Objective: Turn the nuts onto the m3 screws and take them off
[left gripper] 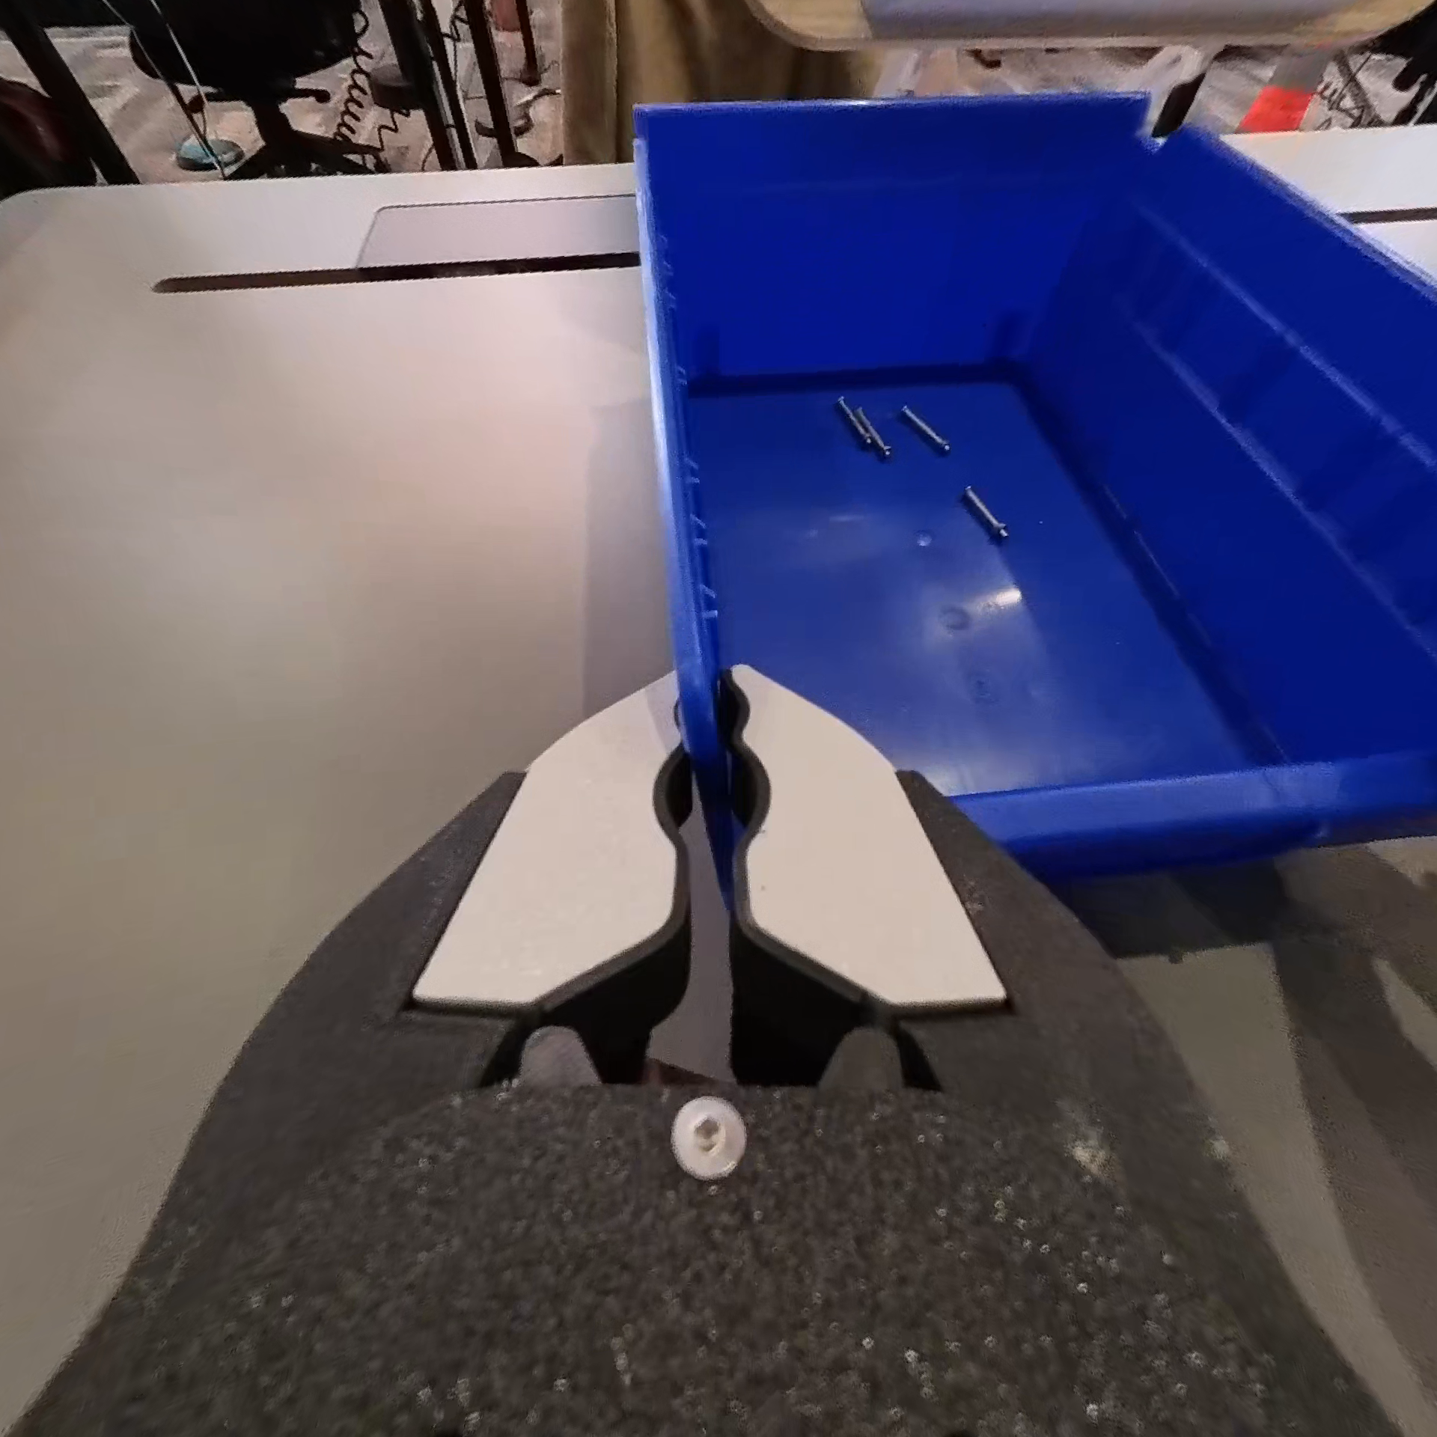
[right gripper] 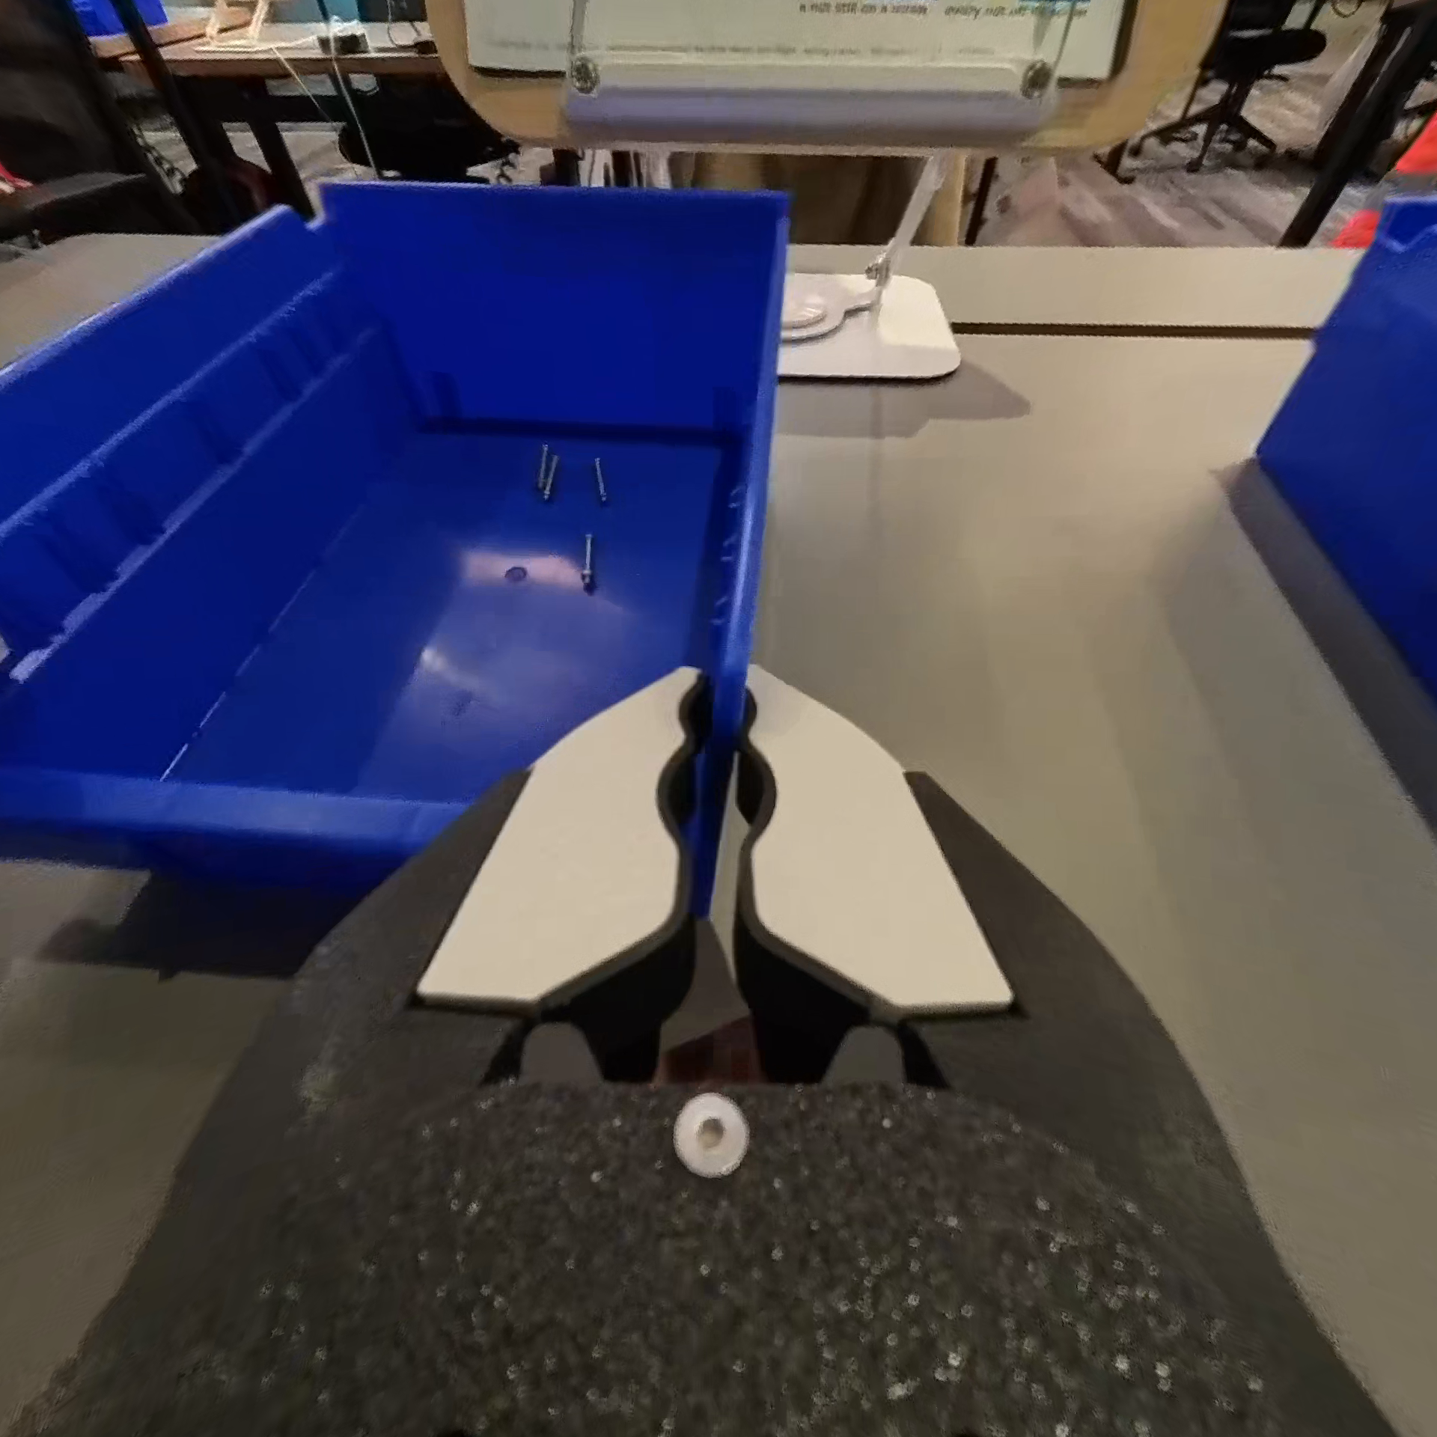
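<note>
A blue plastic bin [left gripper: 1089, 272] sits on the grey table, its near end raised off the surface. Several small metal screws [left gripper: 925, 430] lie on its floor toward the far end; they also show in the right wrist view [right gripper: 589, 554]. My left gripper [left gripper: 704, 692] is shut on the bin's left side wall near the front corner. My right gripper [right gripper: 725, 684] is shut on the bin's [right gripper: 544, 311] right side wall near the front corner. No nuts show.
A second blue bin [right gripper: 1368, 435] stands at the right on the table [right gripper: 1011, 622]. A white stand base [right gripper: 871, 326] sits behind the held bin, under a wood-framed sign. Chairs and desks lie beyond the table's far edge. About 20 cm separates my left fingertips from my right.
</note>
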